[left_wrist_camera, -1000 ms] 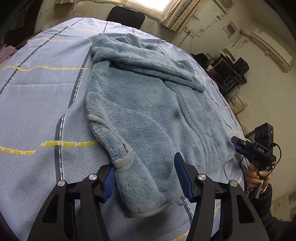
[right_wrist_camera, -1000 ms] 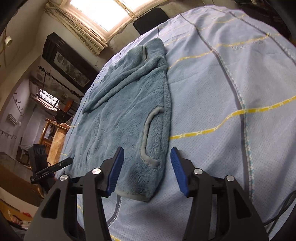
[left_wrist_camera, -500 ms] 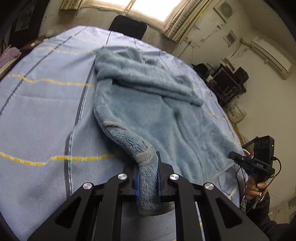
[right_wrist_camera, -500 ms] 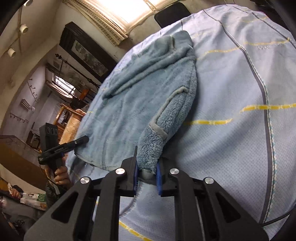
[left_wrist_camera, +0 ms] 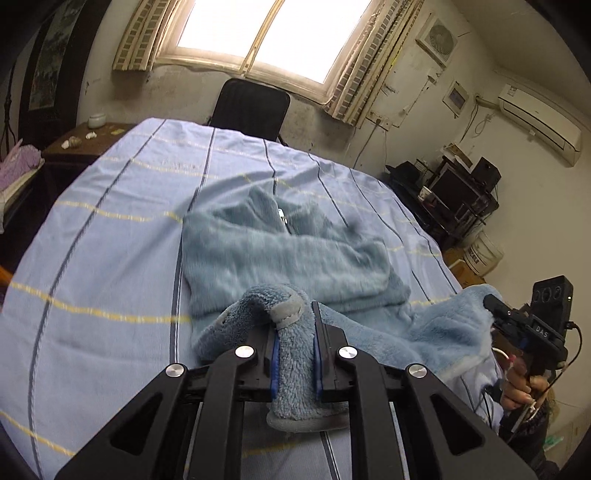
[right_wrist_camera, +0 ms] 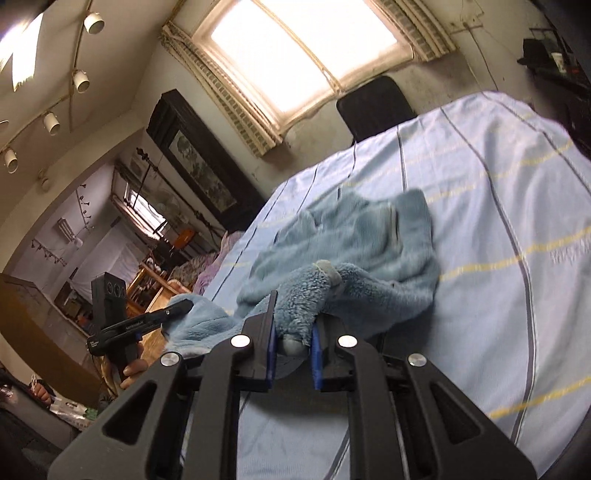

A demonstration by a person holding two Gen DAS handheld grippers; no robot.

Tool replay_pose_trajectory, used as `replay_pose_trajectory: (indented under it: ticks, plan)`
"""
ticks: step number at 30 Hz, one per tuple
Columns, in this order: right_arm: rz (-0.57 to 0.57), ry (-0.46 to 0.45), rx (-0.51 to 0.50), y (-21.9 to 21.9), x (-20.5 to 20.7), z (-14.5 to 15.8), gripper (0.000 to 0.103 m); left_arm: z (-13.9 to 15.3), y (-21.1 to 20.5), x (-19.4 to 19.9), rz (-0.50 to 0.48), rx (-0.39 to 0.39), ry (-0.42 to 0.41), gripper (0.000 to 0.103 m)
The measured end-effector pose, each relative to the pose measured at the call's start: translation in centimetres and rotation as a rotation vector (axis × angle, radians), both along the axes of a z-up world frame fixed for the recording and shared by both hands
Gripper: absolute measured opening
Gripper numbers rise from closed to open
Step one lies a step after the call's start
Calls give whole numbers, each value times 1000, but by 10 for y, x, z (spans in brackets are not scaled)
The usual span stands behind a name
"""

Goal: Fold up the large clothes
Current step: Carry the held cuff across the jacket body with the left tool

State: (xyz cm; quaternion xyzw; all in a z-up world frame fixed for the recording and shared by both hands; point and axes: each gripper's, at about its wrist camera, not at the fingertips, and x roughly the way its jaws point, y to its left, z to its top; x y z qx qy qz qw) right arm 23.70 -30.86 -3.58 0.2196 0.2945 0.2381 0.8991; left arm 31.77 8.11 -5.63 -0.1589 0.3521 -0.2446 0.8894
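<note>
Left gripper is clamped on one hem corner of the blue fleece jacket; right gripper is clamped on the other. Jacket lies mid-bed on the striped bedsheet, near edge raised. Black chair stands beyond the bed, under the window.

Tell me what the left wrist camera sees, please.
The left hand-held gripper is shut on a fluffy blue jacket's corner, lifted off a striped blue bedsheet. The right hand-held gripper holds the other corner.
</note>
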Motion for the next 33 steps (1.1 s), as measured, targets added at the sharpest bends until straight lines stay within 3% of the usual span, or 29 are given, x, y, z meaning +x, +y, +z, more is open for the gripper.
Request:
replay_pose_trajectory:
  ticks: [6, 10, 18, 24, 28, 31, 33]
  plan:
    - [-72, -37, 13, 0, 58, 18, 13, 18, 1, 44, 57, 3, -22, 13]
    - [-130, -24, 28, -3, 103, 14, 13, 19, -1, 81, 110, 24, -17, 13]
    - [-217, 112, 99, -19, 189, -36, 13, -28, -9, 152, 164, 44, 88, 14]
    - [-229, 192, 69, -21, 213, -74, 14, -79, -8, 178, 170, 15, 171, 15]
    - [-228, 207, 67, -21, 218, -84, 16, -74, -2, 175, 145, -12, 145, 17]
    - [-212, 176, 96, -19, 215, -74, 24, -55, 5, 164, 126, -60, 99, 24]
    - [-191, 124, 107, -16, 207, -56, 35, -41, 12, 154, 117, -100, 55, 44]
